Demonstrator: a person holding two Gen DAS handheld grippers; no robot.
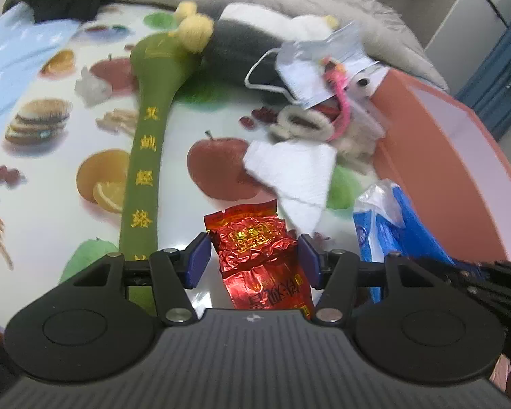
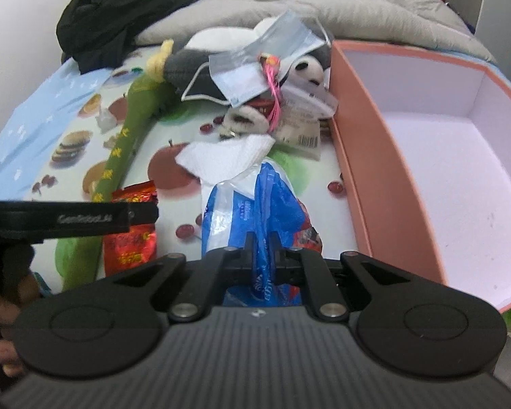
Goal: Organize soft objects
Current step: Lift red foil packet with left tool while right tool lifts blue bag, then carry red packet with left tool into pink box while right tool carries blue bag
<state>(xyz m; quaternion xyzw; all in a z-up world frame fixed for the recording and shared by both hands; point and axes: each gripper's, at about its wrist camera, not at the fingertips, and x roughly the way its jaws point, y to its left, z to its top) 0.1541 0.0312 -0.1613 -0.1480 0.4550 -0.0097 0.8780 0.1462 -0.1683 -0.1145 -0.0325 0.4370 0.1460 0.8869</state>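
Note:
A crinkled red foil packet (image 1: 252,238) sits between the blue pads of my left gripper (image 1: 253,259), which press on both of its edges. In the right wrist view the same red packet (image 2: 133,242) hangs just behind the left gripper's black body (image 2: 68,221). My right gripper (image 2: 263,252) is shut on a fold of a blue-and-white plastic bag (image 2: 252,201), beside the pink box (image 2: 357,156), whose inside is bare. A white tissue (image 1: 296,173) lies just beyond both grippers.
On the fruit-print cloth (image 1: 44,156) lie a long green plush stick (image 1: 146,156), a fluffy hair tie (image 1: 303,122), a panda plush (image 2: 306,68) under a face mask (image 2: 255,64), and tagged packets. Black clothing (image 2: 112,20) and a grey duvet (image 2: 357,6) lie behind.

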